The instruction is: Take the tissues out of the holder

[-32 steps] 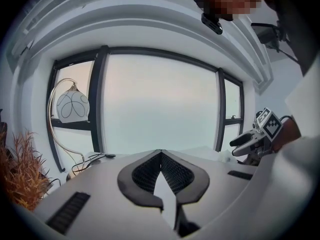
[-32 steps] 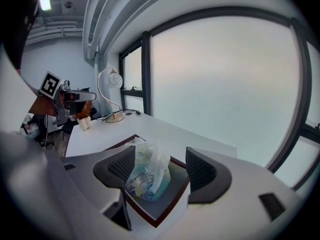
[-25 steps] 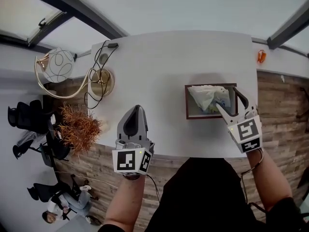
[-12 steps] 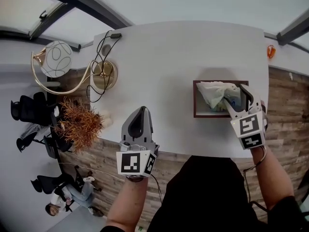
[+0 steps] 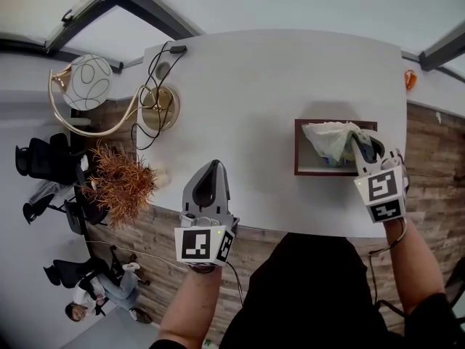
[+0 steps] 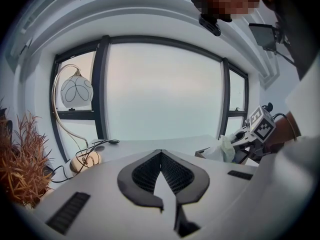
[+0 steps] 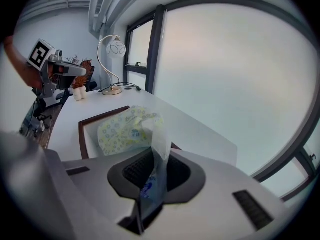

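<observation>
Tissue pack [image 7: 127, 131] is pinched in the right hand-held gripper [image 5: 361, 142], whose jaws have just closed on its wrapper; next, lift it clear of the holder [image 5: 297, 148].

On your worktop [image 5: 254, 86] the holder [image 5: 298, 147] sits toward the right near your edge with the tissue pack [image 5: 330, 140] in it, your right gripper [image 5: 361, 145] at its right end, fingers [image 7: 177, 176] just closed on the pack's wrapper, your left gripper [image 5: 211, 167] over the near edge to its left, and the lamp [image 5: 161, 107] at the far-left corner.
</observation>
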`<action>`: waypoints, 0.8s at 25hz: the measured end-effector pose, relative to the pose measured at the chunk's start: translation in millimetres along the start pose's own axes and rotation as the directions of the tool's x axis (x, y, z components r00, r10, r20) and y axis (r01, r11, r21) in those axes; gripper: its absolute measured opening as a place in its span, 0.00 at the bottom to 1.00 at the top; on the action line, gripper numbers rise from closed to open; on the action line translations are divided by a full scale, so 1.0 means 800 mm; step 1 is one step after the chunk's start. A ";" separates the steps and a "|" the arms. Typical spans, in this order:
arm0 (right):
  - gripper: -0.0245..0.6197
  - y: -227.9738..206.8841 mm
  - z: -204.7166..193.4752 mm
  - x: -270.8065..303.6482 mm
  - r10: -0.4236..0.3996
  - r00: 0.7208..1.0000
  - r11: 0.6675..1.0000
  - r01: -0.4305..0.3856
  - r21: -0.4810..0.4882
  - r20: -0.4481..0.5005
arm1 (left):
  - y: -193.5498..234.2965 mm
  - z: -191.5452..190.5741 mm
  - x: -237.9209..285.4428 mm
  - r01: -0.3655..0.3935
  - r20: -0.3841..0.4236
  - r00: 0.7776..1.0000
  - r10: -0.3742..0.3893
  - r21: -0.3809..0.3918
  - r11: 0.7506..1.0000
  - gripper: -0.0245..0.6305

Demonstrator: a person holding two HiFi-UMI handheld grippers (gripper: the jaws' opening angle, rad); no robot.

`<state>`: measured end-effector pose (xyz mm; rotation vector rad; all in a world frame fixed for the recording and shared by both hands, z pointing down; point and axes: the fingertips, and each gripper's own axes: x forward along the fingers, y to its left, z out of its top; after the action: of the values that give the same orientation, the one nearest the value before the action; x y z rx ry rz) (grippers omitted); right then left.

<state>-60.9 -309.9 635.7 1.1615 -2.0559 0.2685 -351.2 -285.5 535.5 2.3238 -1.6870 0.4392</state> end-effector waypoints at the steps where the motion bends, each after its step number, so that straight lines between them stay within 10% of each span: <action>1: 0.12 0.000 0.001 -0.001 0.004 1.000 1.000 -0.004 0.011 0.002 | 0.001 0.001 -0.001 -0.002 0.002 1.000 0.002 -0.002 1.000 0.05; 20: 0.09 0.017 0.034 -0.044 -0.008 0.997 0.997 0.003 0.072 0.071 | 0.019 0.039 -0.045 -0.030 0.089 0.996 0.030 -0.003 1.000 0.05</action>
<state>-74.3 -293.2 594.6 1.2367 -2.1199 0.3046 -372.6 -270.0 493.1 2.3523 -1.7643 0.3440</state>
